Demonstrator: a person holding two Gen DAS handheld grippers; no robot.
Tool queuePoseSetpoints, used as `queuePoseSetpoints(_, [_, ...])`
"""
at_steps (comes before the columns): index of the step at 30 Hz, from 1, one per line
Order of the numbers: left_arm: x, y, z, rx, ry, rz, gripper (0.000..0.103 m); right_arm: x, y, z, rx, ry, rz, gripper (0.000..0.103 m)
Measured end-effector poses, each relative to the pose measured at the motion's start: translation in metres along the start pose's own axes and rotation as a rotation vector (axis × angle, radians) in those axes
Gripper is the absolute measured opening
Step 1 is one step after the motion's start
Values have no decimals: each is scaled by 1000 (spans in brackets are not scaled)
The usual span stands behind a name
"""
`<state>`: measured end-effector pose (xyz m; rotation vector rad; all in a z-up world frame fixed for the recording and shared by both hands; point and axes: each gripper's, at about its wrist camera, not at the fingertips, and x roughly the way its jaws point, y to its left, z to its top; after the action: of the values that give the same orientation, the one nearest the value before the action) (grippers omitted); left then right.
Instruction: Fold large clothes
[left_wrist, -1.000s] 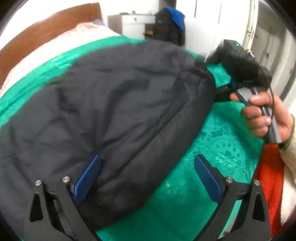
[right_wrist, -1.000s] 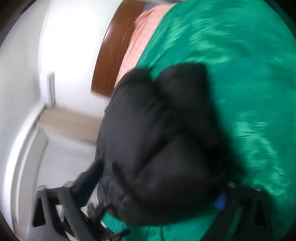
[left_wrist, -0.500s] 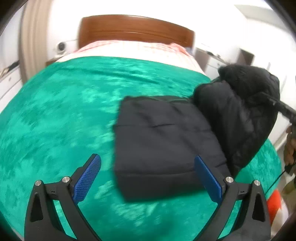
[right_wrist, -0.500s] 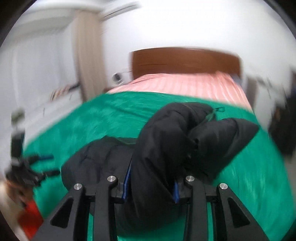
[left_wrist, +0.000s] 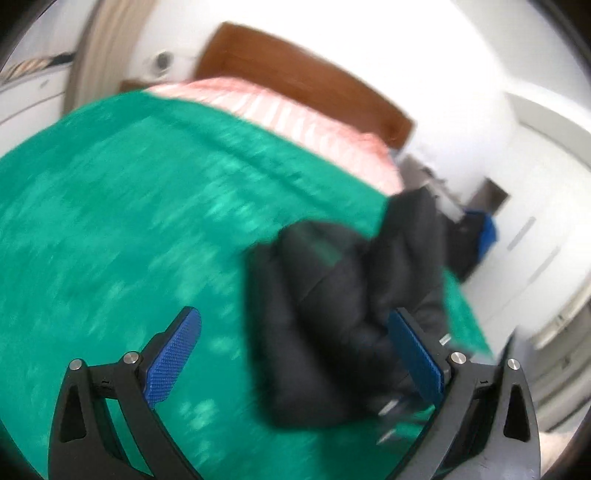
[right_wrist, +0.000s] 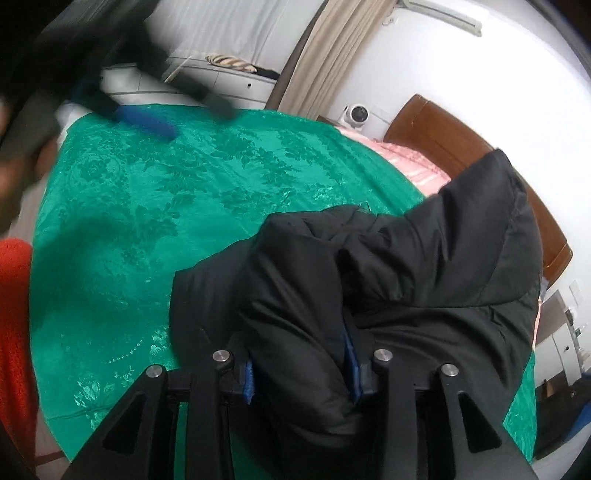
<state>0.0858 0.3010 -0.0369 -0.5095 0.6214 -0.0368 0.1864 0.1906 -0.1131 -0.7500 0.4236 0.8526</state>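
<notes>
A black padded jacket (right_wrist: 406, 266) lies bunched on the green bedspread (right_wrist: 166, 192). My right gripper (right_wrist: 299, 369) is shut on a thick fold of it, and the fabric drapes up and over the jaws. In the left wrist view the jacket (left_wrist: 332, 302) sits as a dark heap right of centre. My left gripper (left_wrist: 295, 354) is open and empty, held above the bedspread (left_wrist: 110, 229), its right finger close to the jacket's edge. The left gripper (right_wrist: 147, 122) also shows blurred at the top left of the right wrist view.
A wooden headboard (left_wrist: 295, 74) and pink striped pillows (left_wrist: 288, 114) are at the far end of the bed. A white dresser (right_wrist: 207, 81), curtain (right_wrist: 325, 48) and small camera (right_wrist: 356, 114) stand beyond it. Orange cloth (right_wrist: 14, 314) shows at the left edge.
My right gripper has swung around with the jacket fold still in it. My left gripper stays open and has shifted so the jacket heap sits closer to its right finger.
</notes>
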Motion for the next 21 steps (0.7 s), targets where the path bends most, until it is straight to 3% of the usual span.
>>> queuePoseSetpoints(5, [62,-94,53,189,116,-133,102,-11,3,-7,-36,-41,-16,63])
queuePoseSetpoints(7, [90,-122,62,269,164,-86,102,-20,5,-7,-34,-64,-25,68])
queuePoseSetpoints(9, [120,-142,62,343,201,8,102,-44,5,-12,-4,-100,-14,73])
queuePoseSetpoints(12, [148,-137,56,343,277,76,101,-88,-2,-32,89,-171,34,88])
queuePoseSetpoints(13, [152,-129,53,315,294,62,91,-100,-4,-41,118,-188,44,91])
queuePoseSetpoints(14, [155,-117,50,262,318,23,66,-111,-6,-51,149,-199,54,91])
queuePoseSetpoints(16, [157,-101,46,174,358,-15,39,-125,-10,-72,206,-194,68,91])
queuePoseSetpoints(18, [158,-88,40,152,342,41,31,-130,-15,-91,263,-173,68,91])
queuePoseSetpoints(21, [163,-63,32,163,334,143,28,-128,-32,-105,355,-150,71,91])
